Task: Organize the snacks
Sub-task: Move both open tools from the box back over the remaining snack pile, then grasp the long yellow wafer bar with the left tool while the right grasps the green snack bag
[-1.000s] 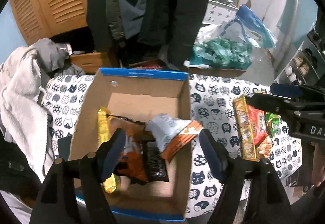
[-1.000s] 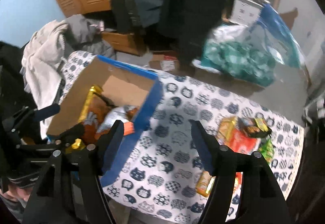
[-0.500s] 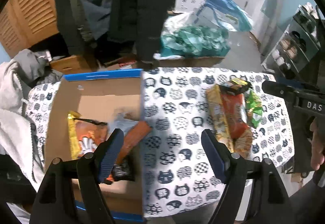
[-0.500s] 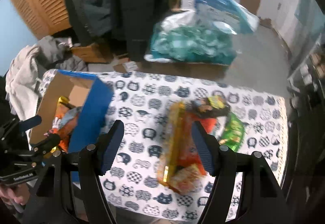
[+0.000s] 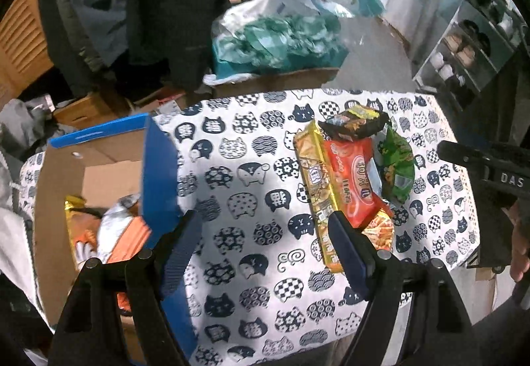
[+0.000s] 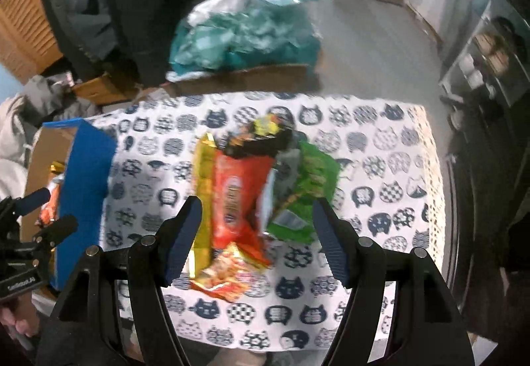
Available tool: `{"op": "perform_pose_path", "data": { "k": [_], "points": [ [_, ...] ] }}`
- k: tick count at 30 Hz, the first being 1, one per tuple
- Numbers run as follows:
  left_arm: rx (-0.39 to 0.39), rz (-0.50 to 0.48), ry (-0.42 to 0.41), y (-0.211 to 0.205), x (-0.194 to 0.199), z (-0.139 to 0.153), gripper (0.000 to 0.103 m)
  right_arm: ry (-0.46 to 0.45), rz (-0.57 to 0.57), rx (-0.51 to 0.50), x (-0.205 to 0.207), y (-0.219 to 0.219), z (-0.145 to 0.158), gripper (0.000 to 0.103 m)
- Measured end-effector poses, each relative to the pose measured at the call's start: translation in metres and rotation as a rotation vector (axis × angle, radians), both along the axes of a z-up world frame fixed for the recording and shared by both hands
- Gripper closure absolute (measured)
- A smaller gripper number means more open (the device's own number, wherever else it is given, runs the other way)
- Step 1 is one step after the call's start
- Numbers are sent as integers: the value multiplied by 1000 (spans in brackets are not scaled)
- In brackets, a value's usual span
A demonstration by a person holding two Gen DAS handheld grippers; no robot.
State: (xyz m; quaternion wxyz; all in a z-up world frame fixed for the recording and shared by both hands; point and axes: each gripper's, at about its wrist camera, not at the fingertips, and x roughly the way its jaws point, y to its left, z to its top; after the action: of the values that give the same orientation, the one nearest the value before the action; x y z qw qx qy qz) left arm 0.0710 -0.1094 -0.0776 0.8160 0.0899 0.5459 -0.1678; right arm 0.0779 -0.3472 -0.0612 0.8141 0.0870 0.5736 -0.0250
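Observation:
A pile of snack packs lies on the cat-print tablecloth point(image 5: 251, 173): a long yellow pack point(image 5: 314, 190), a red pack point(image 5: 354, 180), a green pack point(image 5: 396, 163), a dark pack point(image 5: 356, 124) and a small orange pack point(image 6: 222, 273). A blue-edged cardboard box point(image 5: 159, 167) at the left holds several snacks point(image 5: 112, 233). My left gripper point(image 5: 265, 253) is open and empty, between the box and the pile. My right gripper point(image 6: 256, 236) is open and empty, above the pile with the red pack point(image 6: 237, 197) between its fingers. It also shows at the right of the left wrist view.
Behind the table are a bag of teal material point(image 5: 275, 41), dark hanging coats point(image 5: 172, 1), wooden louvre doors point(image 5: 16, 41) and a shoe rack point(image 5: 470, 44) at the right. Light-coloured clothes point(image 6: 13, 140) lie left of the box.
Both grippers have swung right, away from the box and toward the snack pile. The pile now sits between the right gripper's fingers. Both stayed open.

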Motion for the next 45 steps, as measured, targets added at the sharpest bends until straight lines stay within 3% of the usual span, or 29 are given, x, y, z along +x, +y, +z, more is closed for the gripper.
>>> {"op": "perform_pose_path", "data": {
  "k": [9, 18, 27, 36, 38, 43, 45],
  "points": [
    [21, -33, 43, -38, 11, -35, 23, 93, -68, -21, 5, -30, -48, 33],
    [0, -4, 135, -60, 28, -78, 23, 161, -132, 1, 17, -52, -98, 33],
    [-38, 53, 260, -67, 40, -118, 23, 187, -148, 59, 24, -59, -124, 33],
    [34, -33, 261, -90, 30, -137, 23, 201, -107, 47, 28, -45, -139, 34],
    [59, -55, 255, -93, 26, -142, 23, 204, -100, 58, 28, -44, -141, 42],
    [89, -102, 222, -90, 17, -143, 34, 224, -46, 6, 25, -29, -145, 51],
    [142, -108, 201, -87, 15, -143, 47, 245, -26, -32, 22, -24, -146, 53]
  ]
}}
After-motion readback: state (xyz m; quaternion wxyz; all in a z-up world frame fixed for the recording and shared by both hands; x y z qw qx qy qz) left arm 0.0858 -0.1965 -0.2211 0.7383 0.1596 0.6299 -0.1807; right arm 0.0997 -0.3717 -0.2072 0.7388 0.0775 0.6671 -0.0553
